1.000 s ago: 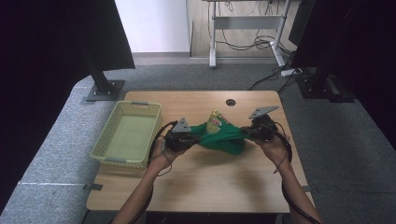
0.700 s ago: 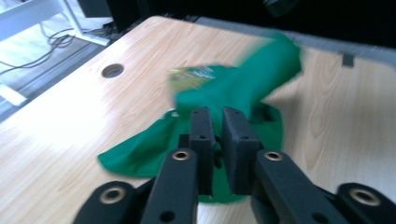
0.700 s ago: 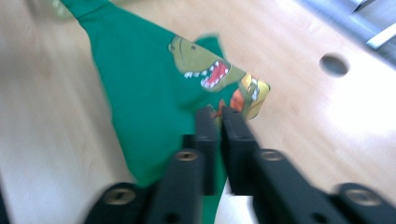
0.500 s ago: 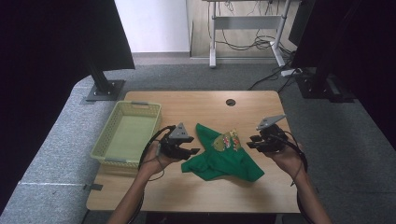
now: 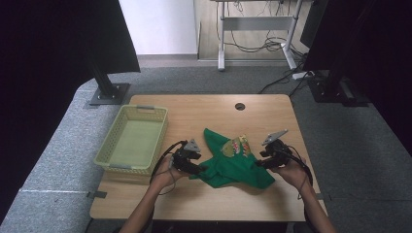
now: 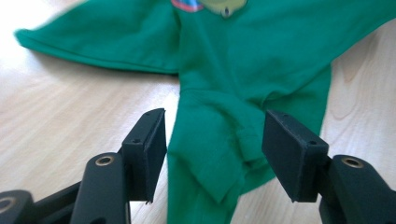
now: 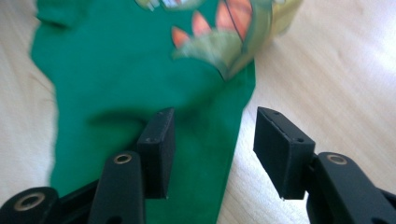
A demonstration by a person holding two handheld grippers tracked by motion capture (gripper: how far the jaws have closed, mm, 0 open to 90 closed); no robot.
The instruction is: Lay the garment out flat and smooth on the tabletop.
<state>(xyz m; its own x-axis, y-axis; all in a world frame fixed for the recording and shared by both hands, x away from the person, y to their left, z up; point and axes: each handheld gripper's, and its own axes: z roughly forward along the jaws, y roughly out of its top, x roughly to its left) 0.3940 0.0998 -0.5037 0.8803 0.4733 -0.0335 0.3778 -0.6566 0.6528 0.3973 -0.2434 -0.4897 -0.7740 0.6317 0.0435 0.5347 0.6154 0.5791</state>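
Green cotton kids' shirt w/ dino print [image 5: 232, 162] lay crumpled on the wooden table [image 5: 204, 109], nr front edge. Left gripper [image 6: 212, 144] jaws just opened wide, folded sleeve between them, pads off it. Right gripper [image 7: 212, 149] also just opened, shirt hem between jaws, not pinched.

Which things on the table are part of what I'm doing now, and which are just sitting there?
In the job:
green shirt, lying on the table
left gripper, jaws open over a shirt fold
right gripper, jaws open at the shirt's edge

Just there:
yellow-green basket, empty
table
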